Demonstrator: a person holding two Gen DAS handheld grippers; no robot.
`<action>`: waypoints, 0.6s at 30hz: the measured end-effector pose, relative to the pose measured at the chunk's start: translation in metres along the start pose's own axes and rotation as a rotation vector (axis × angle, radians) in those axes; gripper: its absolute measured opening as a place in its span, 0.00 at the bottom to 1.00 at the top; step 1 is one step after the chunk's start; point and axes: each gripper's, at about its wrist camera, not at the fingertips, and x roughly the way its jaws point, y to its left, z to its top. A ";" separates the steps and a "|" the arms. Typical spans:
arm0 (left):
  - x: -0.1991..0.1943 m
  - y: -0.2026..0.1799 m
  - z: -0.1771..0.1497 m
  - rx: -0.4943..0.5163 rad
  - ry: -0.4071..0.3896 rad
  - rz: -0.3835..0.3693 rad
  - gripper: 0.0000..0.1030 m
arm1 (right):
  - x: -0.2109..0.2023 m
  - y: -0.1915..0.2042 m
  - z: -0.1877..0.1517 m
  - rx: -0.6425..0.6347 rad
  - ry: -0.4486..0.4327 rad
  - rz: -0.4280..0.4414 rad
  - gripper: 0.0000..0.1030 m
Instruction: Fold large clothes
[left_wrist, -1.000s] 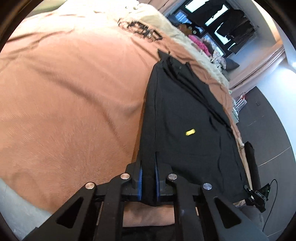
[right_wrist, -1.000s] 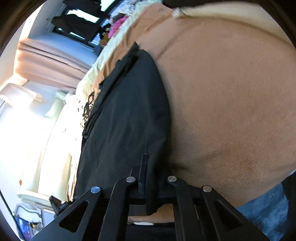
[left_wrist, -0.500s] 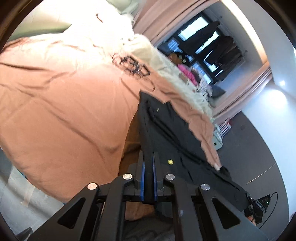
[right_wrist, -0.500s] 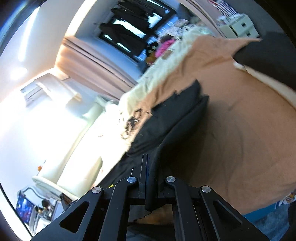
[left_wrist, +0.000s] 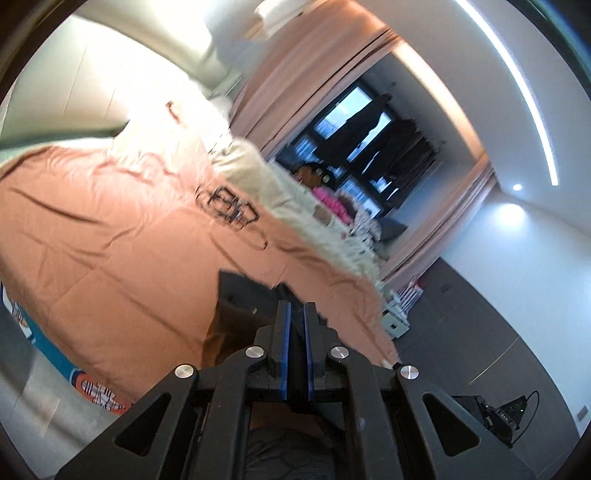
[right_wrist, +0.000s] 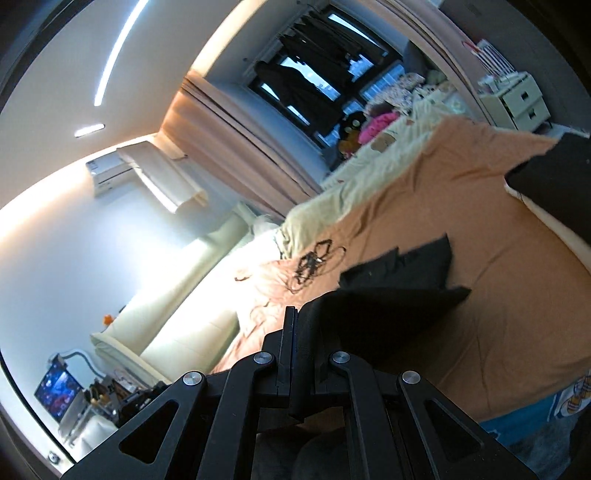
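Bed (left_wrist: 110, 240) with a peach cover fills both views. Black garment (right_wrist: 399, 295) is lifted off it mid-fold, far end still lying there, so I'd guess about halfway. Left gripper (left_wrist: 295, 314) and right gripper (right_wrist: 301, 325) each pinch an edge. Only the right view shows the drape.

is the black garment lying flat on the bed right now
No. In the right wrist view the black garment is lifted off the orange bedspread, pinched in the right tool with its far end hanging free.
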 end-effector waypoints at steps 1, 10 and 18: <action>-0.005 -0.003 0.002 0.004 -0.014 -0.010 0.08 | -0.004 0.005 0.000 -0.009 -0.008 0.009 0.04; -0.011 -0.016 0.017 0.055 -0.075 -0.008 0.08 | -0.019 0.026 0.014 -0.055 -0.073 0.031 0.04; 0.046 -0.010 0.040 0.065 -0.039 0.051 0.08 | 0.021 -0.001 0.038 -0.007 -0.044 -0.032 0.04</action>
